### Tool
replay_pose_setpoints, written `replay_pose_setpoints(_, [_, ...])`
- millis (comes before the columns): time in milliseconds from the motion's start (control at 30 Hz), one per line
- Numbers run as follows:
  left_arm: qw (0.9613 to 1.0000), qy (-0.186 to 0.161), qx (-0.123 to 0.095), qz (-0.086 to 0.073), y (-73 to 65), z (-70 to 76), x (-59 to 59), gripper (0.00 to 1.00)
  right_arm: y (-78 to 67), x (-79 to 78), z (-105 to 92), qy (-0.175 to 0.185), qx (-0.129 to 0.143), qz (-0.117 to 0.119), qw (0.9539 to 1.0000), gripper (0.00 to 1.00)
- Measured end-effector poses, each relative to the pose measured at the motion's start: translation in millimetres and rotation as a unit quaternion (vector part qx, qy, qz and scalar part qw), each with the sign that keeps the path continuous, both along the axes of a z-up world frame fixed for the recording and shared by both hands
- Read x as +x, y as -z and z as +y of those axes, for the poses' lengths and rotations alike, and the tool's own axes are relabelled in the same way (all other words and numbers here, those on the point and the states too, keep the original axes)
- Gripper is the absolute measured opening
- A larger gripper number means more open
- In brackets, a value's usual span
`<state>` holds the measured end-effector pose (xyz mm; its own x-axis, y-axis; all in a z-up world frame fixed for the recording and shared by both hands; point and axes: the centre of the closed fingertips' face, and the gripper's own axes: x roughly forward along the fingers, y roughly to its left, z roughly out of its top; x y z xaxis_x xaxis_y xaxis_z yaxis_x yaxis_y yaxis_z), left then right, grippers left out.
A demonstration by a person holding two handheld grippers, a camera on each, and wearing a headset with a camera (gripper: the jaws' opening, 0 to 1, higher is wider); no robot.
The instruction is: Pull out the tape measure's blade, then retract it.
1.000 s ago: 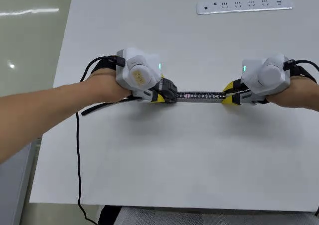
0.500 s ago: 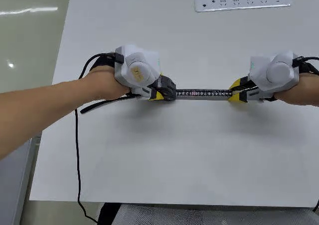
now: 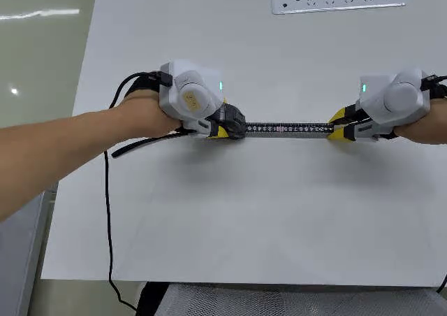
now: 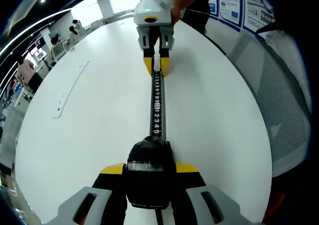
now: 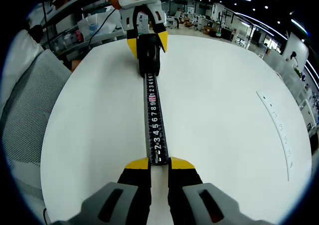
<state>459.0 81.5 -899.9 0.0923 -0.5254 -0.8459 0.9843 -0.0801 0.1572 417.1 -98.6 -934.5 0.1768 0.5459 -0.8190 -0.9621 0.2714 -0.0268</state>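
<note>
Apparently taut blade [image 3: 286,128] between both jaws

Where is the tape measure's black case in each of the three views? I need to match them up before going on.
Head view: black tape measure case left of centre, clamped in the left gripper.
Left gripper view: case bottom centre, between that gripper's own jaws.
Right gripper view: case top centre, at the far end of the black numbered blade.
Shared landmark: white power strip.

White table [image 3: 244,211]; long white power strip [image 3: 338,2] lying flat near its far edge
</note>
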Motion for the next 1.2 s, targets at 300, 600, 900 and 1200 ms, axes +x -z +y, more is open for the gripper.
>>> replay_pose_setpoints(300, [1.0,0.0,0.0,0.001,0.3,-0.3,0.9,0.31,-1.4,-0.4,-13.3,0.002,-0.001,0.001,1.0,0.11])
replay_pose_setpoints(600, [1.0,-0.004,0.0,0.003,0.1,-0.7,1.7,0.31,-1.9,-2.6,-26.9,0.004,-0.007,0.004,1.0,0.11])
replay_pose_setpoints(900, [1.0,-0.003,0.001,0.003,0.4,-0.8,1.9,0.31,-4.8,-5.8,-36.5,0.005,-0.008,0.004,0.9999,0.11])
replay_pose_setpoints(1200, [1.0,-0.002,0.002,0.003,0.4,-1.0,1.3,0.31,-2.7,-9.8,-46.6,0.007,-0.015,0.01,0.9998,0.11])
